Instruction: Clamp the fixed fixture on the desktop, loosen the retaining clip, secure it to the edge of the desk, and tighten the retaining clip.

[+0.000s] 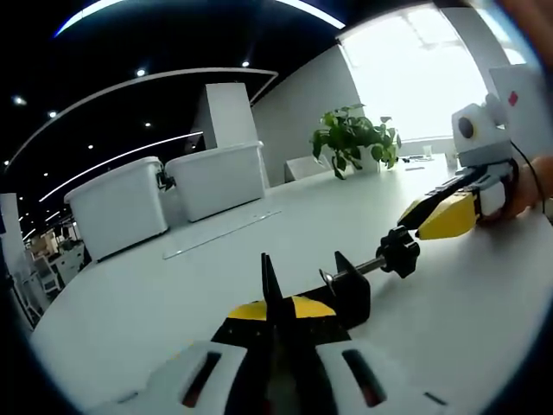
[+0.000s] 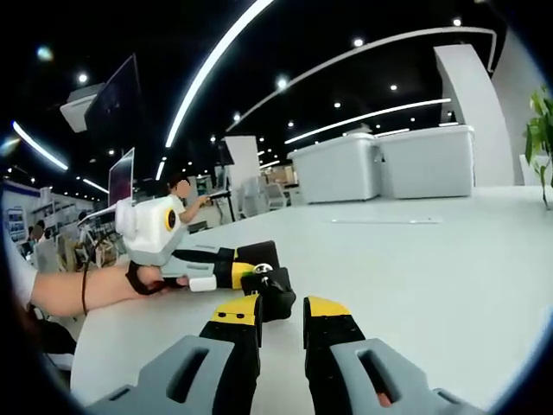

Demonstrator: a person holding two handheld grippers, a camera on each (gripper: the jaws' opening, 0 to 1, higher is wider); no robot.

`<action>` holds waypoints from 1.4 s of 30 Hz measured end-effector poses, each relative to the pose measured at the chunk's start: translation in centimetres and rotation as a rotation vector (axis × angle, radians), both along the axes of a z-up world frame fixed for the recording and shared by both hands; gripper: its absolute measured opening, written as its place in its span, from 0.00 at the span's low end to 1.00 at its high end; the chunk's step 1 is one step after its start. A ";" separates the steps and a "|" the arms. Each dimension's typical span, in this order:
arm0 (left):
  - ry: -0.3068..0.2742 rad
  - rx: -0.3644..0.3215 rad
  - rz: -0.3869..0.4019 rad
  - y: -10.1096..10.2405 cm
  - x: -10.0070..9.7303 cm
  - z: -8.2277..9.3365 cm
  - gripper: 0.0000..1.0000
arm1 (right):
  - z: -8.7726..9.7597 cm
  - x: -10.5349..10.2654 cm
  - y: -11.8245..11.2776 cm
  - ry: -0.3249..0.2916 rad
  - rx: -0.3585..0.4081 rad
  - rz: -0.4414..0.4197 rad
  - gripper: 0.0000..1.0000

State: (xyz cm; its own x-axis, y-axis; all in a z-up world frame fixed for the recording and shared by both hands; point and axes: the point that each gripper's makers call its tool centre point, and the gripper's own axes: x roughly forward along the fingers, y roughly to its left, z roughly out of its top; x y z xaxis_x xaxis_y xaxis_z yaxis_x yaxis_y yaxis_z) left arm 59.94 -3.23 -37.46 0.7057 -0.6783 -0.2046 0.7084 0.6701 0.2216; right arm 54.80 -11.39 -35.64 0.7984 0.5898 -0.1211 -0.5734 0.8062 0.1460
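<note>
- The black metal clamp fixture (image 1: pixel 346 290) with its threaded screw rod and black star-shaped knob (image 1: pixel 398 251) sits on the white desktop (image 1: pixel 173 294), directly ahead of the left gripper (image 1: pixel 278 316).
- Left gripper view: the left gripper's yellow-tipped black jaws are pressed together with no gap, and the clamp body rises just beyond the tips. Whether they pinch part of the fixture cannot be told; the contact is hidden.
- Right gripper (image 1: pixel 410 226): it comes in from the right of the left gripper view, its yellow and black jaws reaching to the star knob. Actual contact with the knob is not clear.
- Right gripper view: the right gripper's (image 2: pixel 281 313) own jaws stand apart with a narrow gap and nothing between them. The clamp fixture (image 2: pixel 275 292) lies just ahead and slightly left of the tips.
- The left gripper (image 2: pixel 251 278) meets the fixture from the left in that view, held by a person's hand (image 2: pixel 147 278) with a bare forearm level over the desk.
- Open room: bare desktop extends well beyond the fixture on the far and right sides. The near desk edge (image 2: pixel 82 346) runs left of the right gripper.
- Surroundings: two white lidded plastic bins (image 1: pixel 164 194) stand well apart on the far desk; a green potted plant (image 1: pixel 354 138) stands far right.
</note>
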 end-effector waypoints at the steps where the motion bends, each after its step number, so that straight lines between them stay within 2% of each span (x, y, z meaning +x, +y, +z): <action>1: 0.000 0.000 0.000 0.0 0.0 0.0 0.06 | 0.0 0.0 0.2 0.001 0.001 0.003 0.18; 4: 0.004 -0.004 0.001 0.0 -0.1 0.0 0.06 | 0.1 0.2 0.6 0.017 0.038 0.019 0.18; 7: 0.004 -0.003 -0.002 0.0 -0.1 0.0 0.06 | 0.1 0.5 0.4 0.017 0.042 0.014 0.19; 22: 0.000 0.001 -0.002 0.0 0.1 -0.2 0.06 | 0.1 0.3 1.3 0.003 0.034 0.032 0.19; 42: 0.002 0.000 0.000 0.0 1.2 -0.3 0.06 | -0.2 1.3 2.2 0.008 0.029 0.049 0.24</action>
